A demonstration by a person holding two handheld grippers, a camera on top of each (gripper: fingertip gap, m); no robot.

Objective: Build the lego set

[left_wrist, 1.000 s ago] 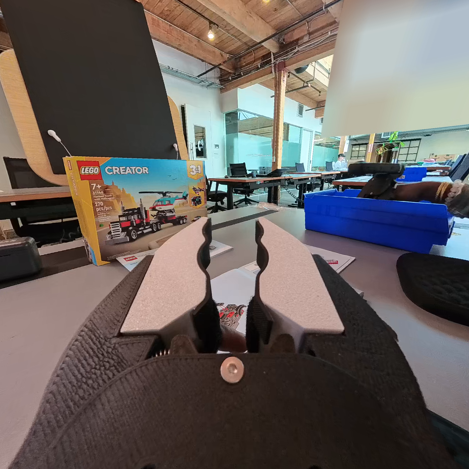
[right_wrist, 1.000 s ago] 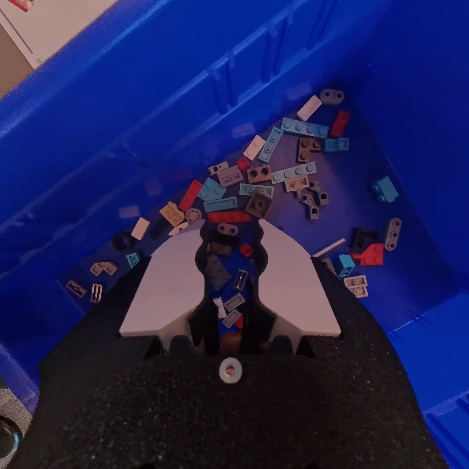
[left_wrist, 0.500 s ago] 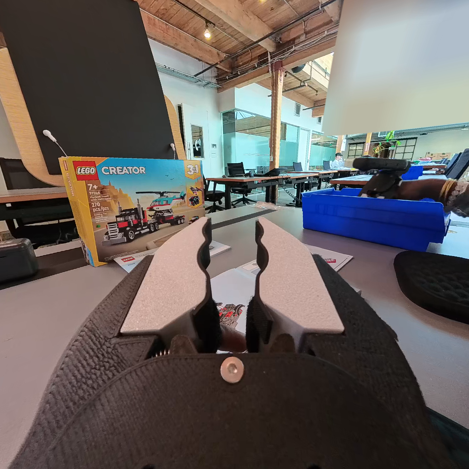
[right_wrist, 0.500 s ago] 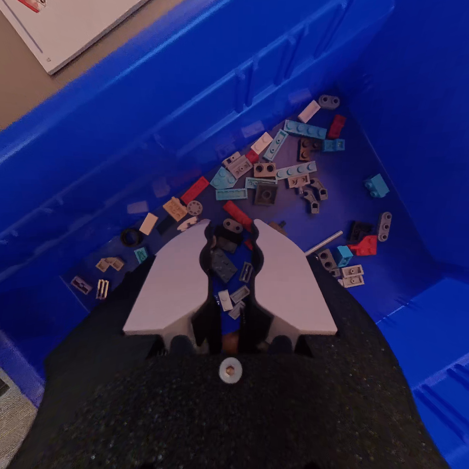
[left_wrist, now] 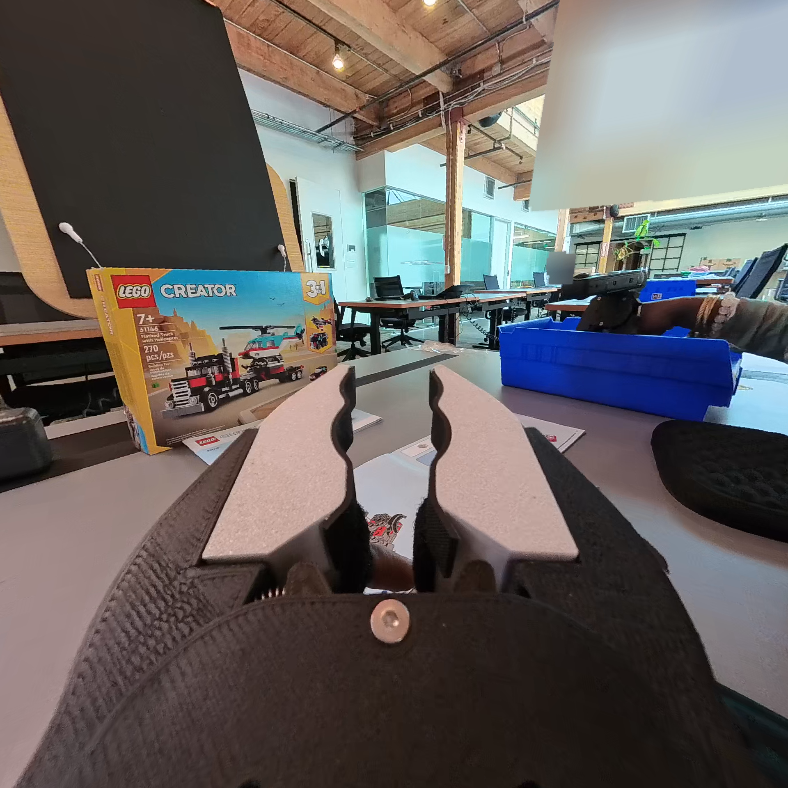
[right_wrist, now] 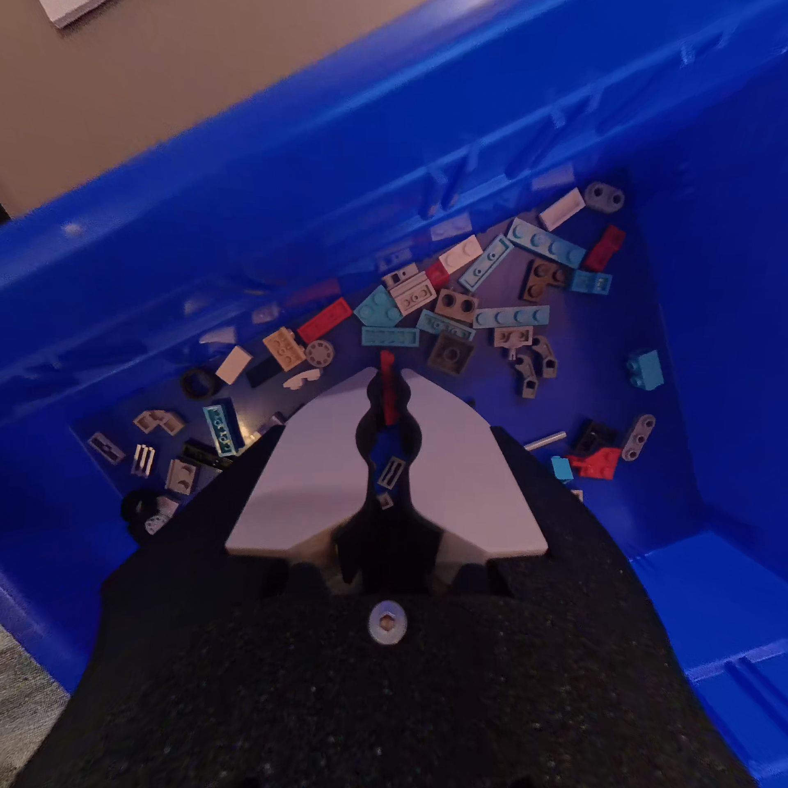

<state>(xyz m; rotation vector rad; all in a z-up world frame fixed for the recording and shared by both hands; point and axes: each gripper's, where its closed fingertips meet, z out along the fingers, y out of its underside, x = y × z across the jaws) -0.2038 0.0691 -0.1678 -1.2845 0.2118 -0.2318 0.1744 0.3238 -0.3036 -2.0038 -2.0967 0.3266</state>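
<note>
My right gripper [right_wrist: 389, 372] is inside the blue bin [right_wrist: 341, 179] and is shut on a thin red plate [right_wrist: 387, 390], held edge-on between the fingertips. Several loose bricks [right_wrist: 447, 307] in teal, grey, red and tan lie on the bin floor around it. My left gripper [left_wrist: 390, 375] is open and empty, hovering low over the instruction booklet [left_wrist: 383, 482] on the grey table [left_wrist: 85, 533]. The set's box [left_wrist: 213, 349] stands upright at the left. The bin also shows in the left wrist view [left_wrist: 614, 375], with the right gripper's body [left_wrist: 609, 302] and a hand reaching into it.
A black textured pad [left_wrist: 725, 473] lies on the table at the right. A dark device [left_wrist: 21, 439] sits at the left edge. A black board [left_wrist: 128, 128] stands behind the box. Office desks and chairs [left_wrist: 426, 307] fill the background. The dark device [left_wrist: 21, 439] sits 40 cm or so from the ends of my left fingers.
My right gripper has closed on the red plate and tipped it up on edge, lifting slightly in the bin. The left gripper has barely moved.
</note>
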